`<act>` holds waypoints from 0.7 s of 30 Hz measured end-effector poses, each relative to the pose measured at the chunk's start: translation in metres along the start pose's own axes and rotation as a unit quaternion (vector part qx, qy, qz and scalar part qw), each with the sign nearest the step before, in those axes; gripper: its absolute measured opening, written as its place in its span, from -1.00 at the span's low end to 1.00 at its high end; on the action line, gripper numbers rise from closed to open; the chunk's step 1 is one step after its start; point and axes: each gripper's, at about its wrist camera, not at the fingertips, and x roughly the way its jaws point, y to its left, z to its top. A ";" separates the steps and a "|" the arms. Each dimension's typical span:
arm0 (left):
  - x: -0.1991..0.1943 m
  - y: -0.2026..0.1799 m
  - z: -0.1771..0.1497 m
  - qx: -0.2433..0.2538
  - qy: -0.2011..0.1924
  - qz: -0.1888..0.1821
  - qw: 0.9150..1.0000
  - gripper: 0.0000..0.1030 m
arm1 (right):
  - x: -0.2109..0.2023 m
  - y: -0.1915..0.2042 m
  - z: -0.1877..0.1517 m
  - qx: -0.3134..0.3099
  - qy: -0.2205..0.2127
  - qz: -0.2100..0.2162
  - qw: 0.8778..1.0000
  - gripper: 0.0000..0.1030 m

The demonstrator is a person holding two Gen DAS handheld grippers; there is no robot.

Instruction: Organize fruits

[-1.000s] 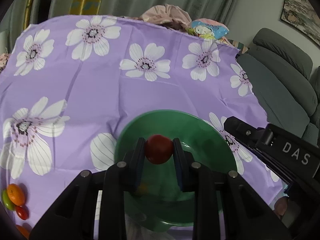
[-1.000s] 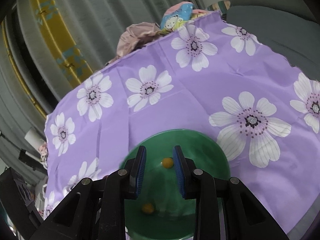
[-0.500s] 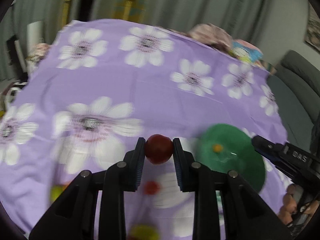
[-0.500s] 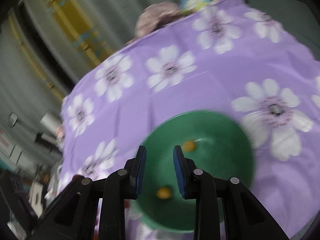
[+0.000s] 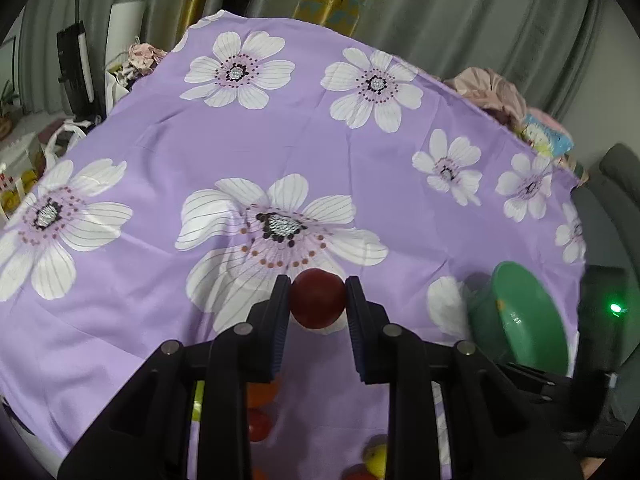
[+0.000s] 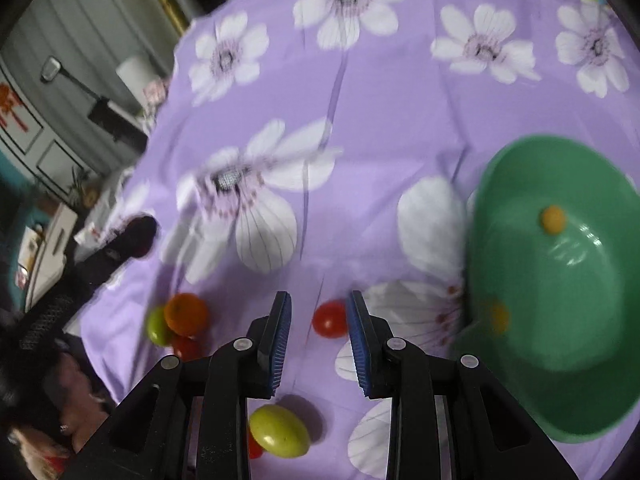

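Observation:
My left gripper [image 5: 317, 286] is shut on a dark red round fruit [image 5: 318, 304] and holds it above the purple flowered cloth [image 5: 280, 140]. The green bowl [image 5: 532, 320] lies off to its right. My right gripper [image 6: 319, 298] is shut with nothing in it and points steeply down at the cloth. A red tomato [image 6: 330, 319] lies on the cloth below its tips, close to the right finger. The green bowl [image 6: 580, 320] at the right holds two small yellow fruits [image 6: 553, 219].
An orange [image 6: 187, 314], a green fruit [image 6: 156, 328] and a red one [image 6: 186, 347] cluster at the left. A yellow-green fruit [image 6: 280, 430] lies under the right gripper. The left tool's black body [image 6: 120, 248] reaches in from the left. A grey sofa [image 5: 616, 184] borders the table.
Both grippers have swung left, away from above the bowl. The left one still carries the red fruit. The right one has dropped and tilted down over the loose fruits.

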 end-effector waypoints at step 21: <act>0.006 -0.016 -0.007 0.010 0.039 -0.037 0.999 -0.47 | 0.027 -0.004 -0.002 0.015 0.034 -0.014 0.999 -0.41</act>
